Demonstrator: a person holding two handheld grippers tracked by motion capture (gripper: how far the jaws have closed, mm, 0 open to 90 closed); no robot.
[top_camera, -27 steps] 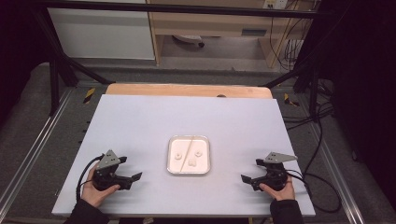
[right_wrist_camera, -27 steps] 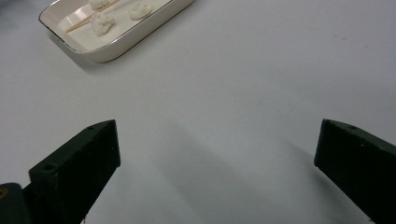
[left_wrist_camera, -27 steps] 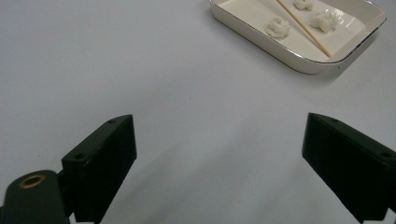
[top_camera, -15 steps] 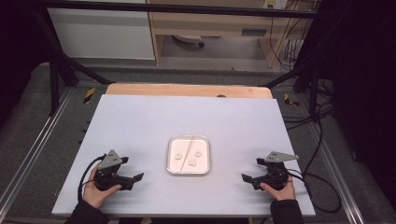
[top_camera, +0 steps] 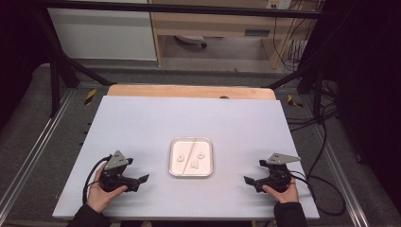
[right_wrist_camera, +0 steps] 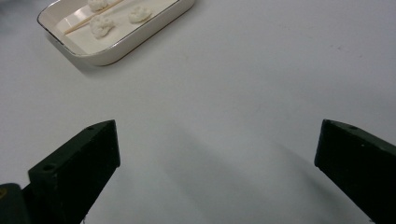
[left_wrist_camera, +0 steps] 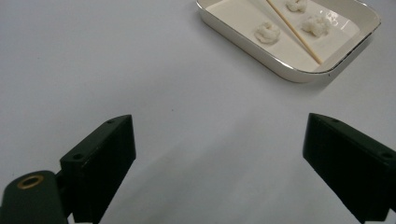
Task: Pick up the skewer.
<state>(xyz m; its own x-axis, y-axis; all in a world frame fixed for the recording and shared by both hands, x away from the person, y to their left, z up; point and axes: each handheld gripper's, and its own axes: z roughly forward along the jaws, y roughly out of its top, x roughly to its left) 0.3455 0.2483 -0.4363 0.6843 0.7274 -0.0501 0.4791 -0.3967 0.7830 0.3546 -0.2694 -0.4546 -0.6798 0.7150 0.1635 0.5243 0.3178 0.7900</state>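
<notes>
1. While the left gripper (top_camera: 135, 179) and the right gripper (top_camera: 253, 181) are rested low in the high view, each is held with jaws wide and nothing between them.
2. Between them, at frame centre, the white tray (top_camera: 206, 156) is seen on the pale table (top_camera: 189, 118).
3. Only from the gripper views are three white lumps (left_wrist_camera: 267, 32) and a wooden stick (left_wrist_camera: 294, 31) made out clearly in the tray.
4. No legible writing is found.

The tray (left_wrist_camera: 280, 60) is cut off at the top edge, and its three white lumps (top_camera: 180, 158) look too small to name.
</notes>
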